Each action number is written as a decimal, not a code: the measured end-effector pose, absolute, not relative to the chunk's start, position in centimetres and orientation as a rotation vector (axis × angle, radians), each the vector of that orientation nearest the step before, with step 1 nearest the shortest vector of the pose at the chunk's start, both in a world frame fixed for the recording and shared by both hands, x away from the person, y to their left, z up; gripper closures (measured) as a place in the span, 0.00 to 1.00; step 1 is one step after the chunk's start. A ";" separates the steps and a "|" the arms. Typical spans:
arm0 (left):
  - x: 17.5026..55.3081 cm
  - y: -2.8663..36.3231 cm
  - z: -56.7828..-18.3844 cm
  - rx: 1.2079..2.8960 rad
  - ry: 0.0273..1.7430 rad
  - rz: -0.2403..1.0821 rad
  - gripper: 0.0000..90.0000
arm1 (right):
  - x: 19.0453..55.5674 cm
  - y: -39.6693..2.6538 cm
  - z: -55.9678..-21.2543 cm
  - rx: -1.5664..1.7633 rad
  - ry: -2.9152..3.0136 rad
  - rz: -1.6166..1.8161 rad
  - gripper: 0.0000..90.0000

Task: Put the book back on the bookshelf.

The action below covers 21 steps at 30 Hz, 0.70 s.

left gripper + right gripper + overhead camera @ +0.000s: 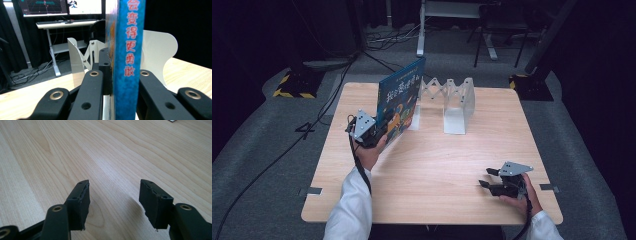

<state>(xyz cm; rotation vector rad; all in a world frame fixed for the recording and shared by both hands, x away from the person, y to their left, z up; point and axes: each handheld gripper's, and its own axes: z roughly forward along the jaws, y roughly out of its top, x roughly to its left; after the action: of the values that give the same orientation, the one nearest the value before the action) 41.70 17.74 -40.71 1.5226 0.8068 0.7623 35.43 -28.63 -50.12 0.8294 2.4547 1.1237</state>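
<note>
Right gripper (486,178): jaws apart, empty, resting on table (437,165), well apart from bookend rack (452,102) | left gripper (379,131): clamped on upright blue book (401,97), just beside rack's near end | progress: book gripped, not yet slotted into rack.

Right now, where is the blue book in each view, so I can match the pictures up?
High view: the blue book stands upright left of centre, clamped by the left gripper.
Left gripper view: its spine runs up the middle between the jaws.
Right gripper view: not in it.
Shared landmark: the white expanding book rack just behind the book.
</note>
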 end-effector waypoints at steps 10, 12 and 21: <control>42.2 17.2 -41.2 1.567 0.831 0.749 0.92 | 35.5 -28.6 -50.2 0.828 2.465 1.114 0.47; 42.4 17.1 -41.3 1.570 0.833 0.745 0.92 | 35.5 -28.5 -50.2 0.830 2.467 1.111 0.47; 43.7 16.4 -42.2 1.561 0.897 0.727 0.92 | 35.6 -28.5 -50.2 0.834 2.471 1.108 0.47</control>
<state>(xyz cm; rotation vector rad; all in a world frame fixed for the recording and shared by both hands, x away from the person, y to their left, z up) 43.71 16.42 -42.17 1.5614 0.8973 0.7273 35.57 -28.49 -50.22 0.8339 2.4711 1.1081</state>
